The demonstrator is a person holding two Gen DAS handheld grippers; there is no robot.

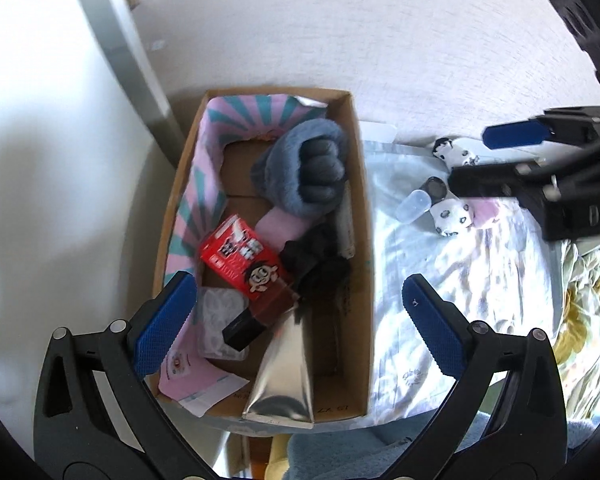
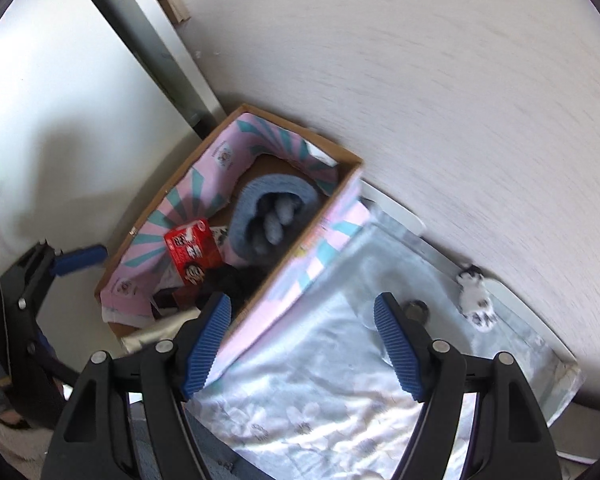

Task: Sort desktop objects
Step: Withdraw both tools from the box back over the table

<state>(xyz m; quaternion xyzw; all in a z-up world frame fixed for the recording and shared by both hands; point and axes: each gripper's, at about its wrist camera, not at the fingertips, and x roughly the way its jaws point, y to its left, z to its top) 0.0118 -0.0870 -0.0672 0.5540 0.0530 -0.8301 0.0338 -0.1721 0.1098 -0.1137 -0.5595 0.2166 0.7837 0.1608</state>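
A cardboard box (image 1: 356,208) is sitting on a pale wood-grain tabletop (image 1: 380,32), and everything else is placed here relative to it. The left gripper (image 1: 300,320) is hanging above the box's near end with its blue pads spread wide and nothing between them. Inside the box, a red carton (image 1: 240,264) with a cartoon face is lying near the middle, a grey-blue plush paw (image 1: 304,172) is resting toward the far end, and a silver foil pouch (image 1: 284,376) is leaning at the near end, with a black scrunchie (image 1: 316,256) just beside the carton. A pink-and-teal striped paper (image 1: 208,168) is lining the box's left wall.

Just to the right of the box, a floral cloth (image 1: 440,280) is spreading over the table. On it, well apart from the box, a clear small capsule (image 1: 412,206) and a spotted white plush toy (image 1: 452,216) are lying (both slightly blurred). The right gripper (image 2: 304,336) is hovering over this cloth beside the box's right wall, jaws parted and gripping nothing; the capsule is partly hidden behind its right finger (image 2: 396,344).
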